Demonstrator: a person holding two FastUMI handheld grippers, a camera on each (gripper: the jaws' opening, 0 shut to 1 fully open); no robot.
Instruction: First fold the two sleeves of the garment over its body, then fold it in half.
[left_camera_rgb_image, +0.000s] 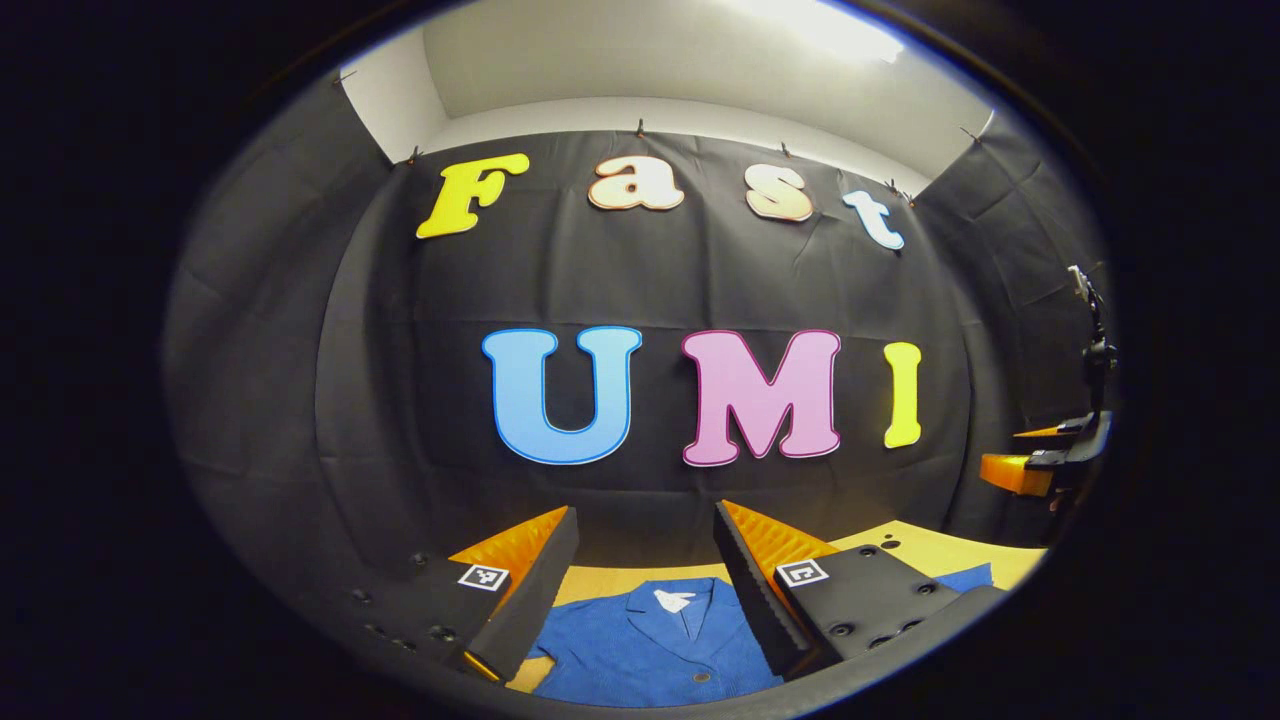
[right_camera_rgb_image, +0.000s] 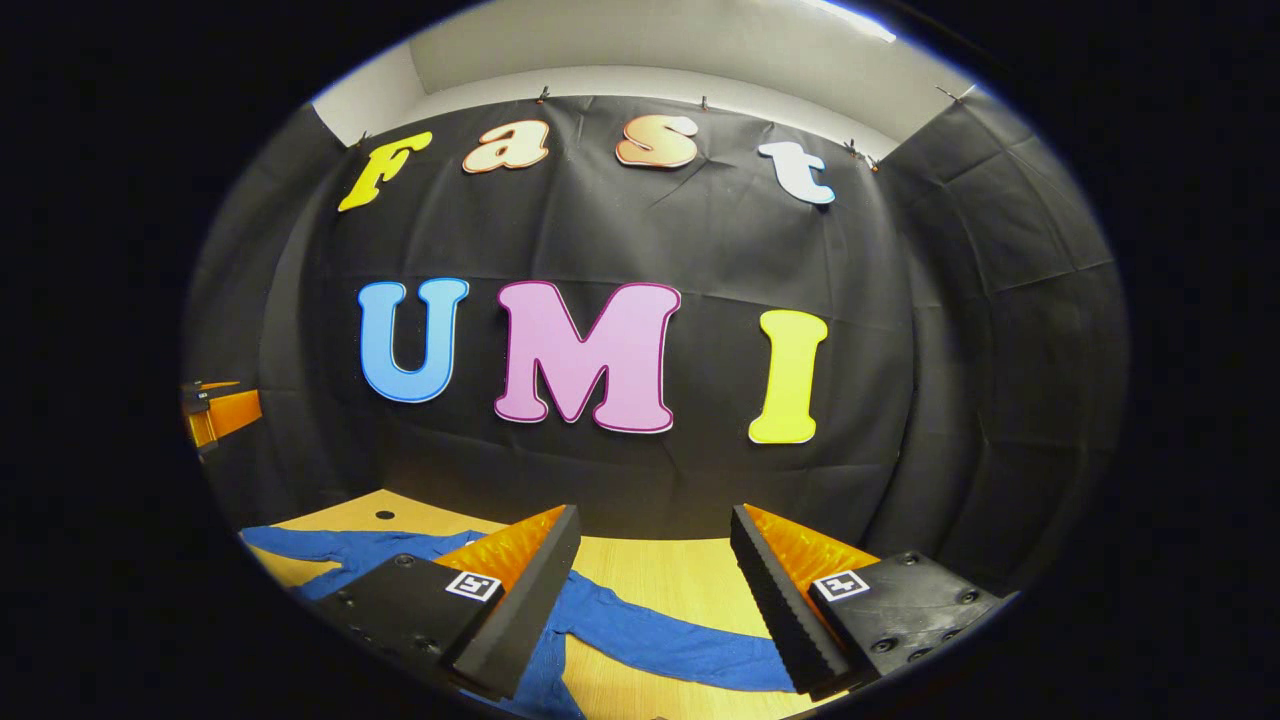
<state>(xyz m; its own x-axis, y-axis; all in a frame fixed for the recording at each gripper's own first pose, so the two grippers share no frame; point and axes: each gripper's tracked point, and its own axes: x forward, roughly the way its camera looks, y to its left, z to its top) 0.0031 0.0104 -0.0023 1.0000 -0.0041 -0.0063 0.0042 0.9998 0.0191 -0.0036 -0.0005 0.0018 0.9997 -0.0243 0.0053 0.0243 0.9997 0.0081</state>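
Black cloth wall (left_camera_rgb_image: 700, 280) pinned along its top edge below a white upper wall (left_camera_rgb_image: 660, 110), bright ceiling light (left_camera_rgb_image: 820, 25) overhead, light wooden desk (right_camera_rgb_image: 660, 575) beneath.

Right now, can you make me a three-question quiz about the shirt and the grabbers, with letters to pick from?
1. Where does the shirt lie?
A) on the table
B) hung on the wall
C) on the floor

2. What colour is the shirt?
A) red
B) blue
C) green

3. How do the left gripper's fingers stand?
A) shut on the collar
B) apart, holding nothing
C) shut on a sleeve

Answers:
1 A, it is spread on the yellow tabletop.
2 B, the cloth is blue in both views.
3 B, there is a wide gap between the fingers, with the shirt lying below them.
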